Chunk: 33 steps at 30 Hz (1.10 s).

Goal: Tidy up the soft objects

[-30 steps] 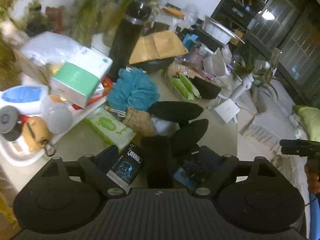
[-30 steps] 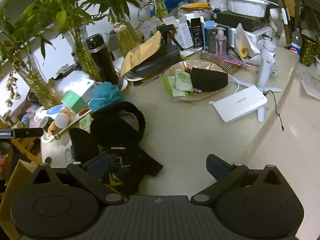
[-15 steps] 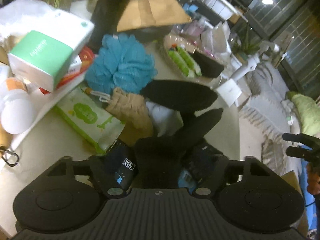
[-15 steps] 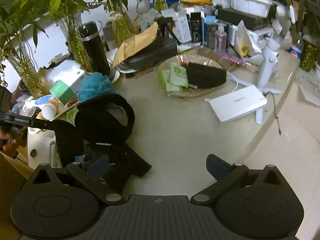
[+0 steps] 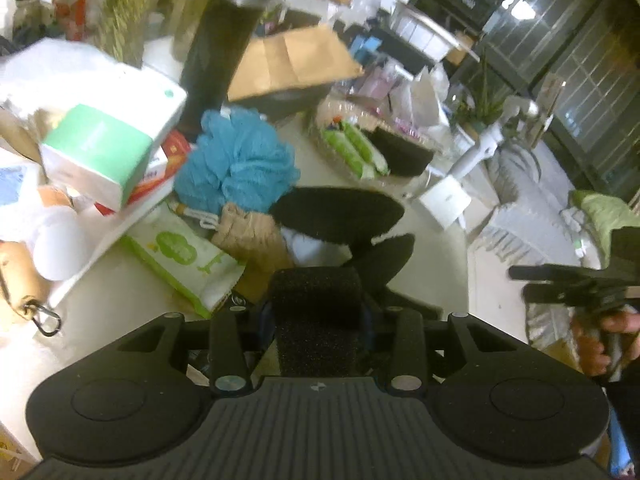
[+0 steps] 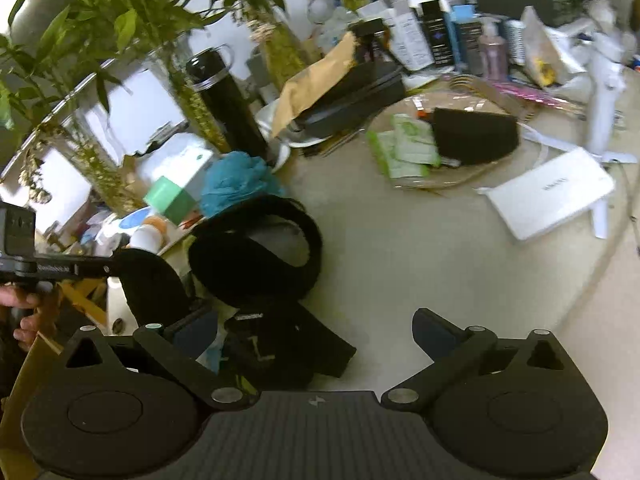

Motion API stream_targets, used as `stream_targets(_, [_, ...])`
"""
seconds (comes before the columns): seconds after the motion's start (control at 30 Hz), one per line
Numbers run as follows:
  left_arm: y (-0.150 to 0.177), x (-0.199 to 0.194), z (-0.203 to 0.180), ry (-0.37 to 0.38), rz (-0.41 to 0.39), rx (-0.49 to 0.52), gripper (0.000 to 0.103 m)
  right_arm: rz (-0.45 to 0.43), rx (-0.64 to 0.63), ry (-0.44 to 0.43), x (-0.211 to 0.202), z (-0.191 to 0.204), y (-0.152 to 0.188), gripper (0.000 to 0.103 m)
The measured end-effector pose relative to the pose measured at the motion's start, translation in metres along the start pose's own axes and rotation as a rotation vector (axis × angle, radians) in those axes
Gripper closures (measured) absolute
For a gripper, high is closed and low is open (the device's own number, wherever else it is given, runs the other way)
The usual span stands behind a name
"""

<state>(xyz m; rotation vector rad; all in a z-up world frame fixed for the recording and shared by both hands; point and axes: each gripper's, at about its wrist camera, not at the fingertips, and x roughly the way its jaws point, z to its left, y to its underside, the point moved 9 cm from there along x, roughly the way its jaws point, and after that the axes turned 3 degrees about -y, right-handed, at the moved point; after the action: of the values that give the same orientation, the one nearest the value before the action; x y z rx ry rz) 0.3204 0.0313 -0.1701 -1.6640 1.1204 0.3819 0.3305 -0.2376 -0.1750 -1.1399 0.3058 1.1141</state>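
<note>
Two grippers are seen over a cluttered table (image 6: 420,264). The left gripper (image 5: 318,320) is clenched on a black foam pad (image 5: 318,312), which is held upright between its fingers at the near edge of the pile. The right gripper (image 6: 316,332) is released, its fingers spread wide, with the left finger over a black strap (image 6: 280,344) and the right finger above bare tabletop.

Just beyond the foam pad, a black band (image 5: 340,210) is laid in a loop; in the right wrist view the same band (image 6: 256,256) is seen as a ring with the strap trailing toward the near side. A tan pouch (image 5: 250,234) is set left of the band, touching it, and a blue loofah (image 5: 236,164) is found behind the pouch. A green wipes pack (image 5: 180,256) is laid flat at the near left, beside the pouch. A green-and-white box (image 5: 104,152) is stacked farther left, and a black bottle (image 5: 224,44) stands upright behind the loofah.

At the far right, a shallow tray (image 6: 480,178) is seen, holding green packets (image 6: 404,148) and a black case (image 6: 476,140) side by side. A white box (image 6: 552,192) is laid near the tray's right.
</note>
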Motion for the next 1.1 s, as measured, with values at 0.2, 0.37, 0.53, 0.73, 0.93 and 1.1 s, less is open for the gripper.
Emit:
stream_targets(0.2, [-0.009, -0.028, -0.009, -0.003, -0.091, -0.003, 0.064, 0.064, -0.08, -0.07, 0.031, 0.007, -0.002, 0.001])
stream_targets(0.37, [-0.015, -0.05, -0.017, -0.02, -0.165, 0.002, 0.064, 0.128, -0.104, -0.142, 0.059, 0.008, 0.0, 0.005])
stream_targets(0.53, [-0.023, -0.066, -0.024, -0.041, -0.236, 0.018, 0.064, 0.194, -0.095, -0.195, 0.092, 0.003, 0.005, 0.008])
stream_targets(0.73, [-0.026, -0.079, -0.034, -0.049, -0.286, 0.036, 0.064, 0.247, -0.104, -0.234, 0.117, 0.01, 0.016, 0.018])
stream_targets(0.93, [-0.027, -0.086, -0.041, -0.052, -0.312, 0.048, 0.064, 0.31, -0.203, -0.135, 0.127, 0.015, 0.028, 0.078])
stream_targets(1.1, [-0.029, -0.094, -0.05, -0.051, -0.337, 0.051, 0.064, 0.271, -0.204, -0.144, 0.111, 0.014, 0.021, 0.098])
